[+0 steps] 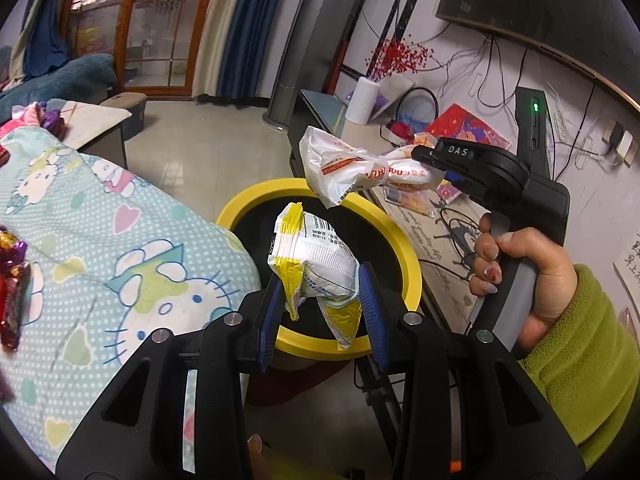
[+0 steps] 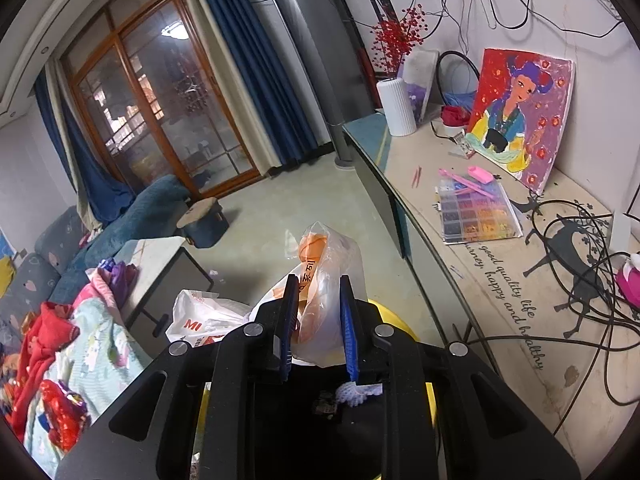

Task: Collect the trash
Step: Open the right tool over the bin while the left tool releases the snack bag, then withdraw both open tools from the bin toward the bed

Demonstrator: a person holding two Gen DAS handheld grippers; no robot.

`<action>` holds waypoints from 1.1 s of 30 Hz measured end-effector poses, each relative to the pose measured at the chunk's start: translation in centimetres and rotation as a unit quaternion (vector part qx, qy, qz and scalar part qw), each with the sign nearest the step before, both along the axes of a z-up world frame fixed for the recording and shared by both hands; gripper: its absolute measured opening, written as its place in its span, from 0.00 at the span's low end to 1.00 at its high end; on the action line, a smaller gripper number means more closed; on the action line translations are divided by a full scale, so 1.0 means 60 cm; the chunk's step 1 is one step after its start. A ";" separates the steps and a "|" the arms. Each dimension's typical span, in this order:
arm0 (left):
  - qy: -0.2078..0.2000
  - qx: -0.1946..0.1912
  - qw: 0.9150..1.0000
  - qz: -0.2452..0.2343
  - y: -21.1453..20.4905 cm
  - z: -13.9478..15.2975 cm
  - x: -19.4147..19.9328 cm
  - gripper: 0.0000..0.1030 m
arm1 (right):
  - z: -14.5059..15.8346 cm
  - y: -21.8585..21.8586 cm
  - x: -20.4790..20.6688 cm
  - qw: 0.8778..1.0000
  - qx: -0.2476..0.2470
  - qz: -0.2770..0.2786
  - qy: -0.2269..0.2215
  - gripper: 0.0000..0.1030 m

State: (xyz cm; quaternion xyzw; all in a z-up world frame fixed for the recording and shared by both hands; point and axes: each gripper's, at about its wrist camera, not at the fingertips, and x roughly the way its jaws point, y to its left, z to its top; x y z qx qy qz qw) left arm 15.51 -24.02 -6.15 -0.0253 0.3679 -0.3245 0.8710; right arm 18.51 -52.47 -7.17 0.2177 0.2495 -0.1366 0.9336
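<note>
Over the yellow-rimmed bin (image 1: 408, 256) both grippers have trash: left gripper (image 1: 320, 300) pinches a white-and-yellow wrapper (image 1: 316, 260), right gripper (image 2: 320, 320) clamps a clear plastic bag (image 2: 328, 280), just beside the patterned blanket (image 1: 120, 240).

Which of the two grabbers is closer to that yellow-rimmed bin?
Left. The left gripper holds its white-and-yellow wrapper right over the bin; the right gripper holds its plastic bag higher, above the far rim.
</note>
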 end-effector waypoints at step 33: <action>0.019 -0.019 0.999 0.037 0.023 -0.014 0.025 0.80 | -0.033 -0.005 0.020 0.999 0.036 0.018 0.035 0.40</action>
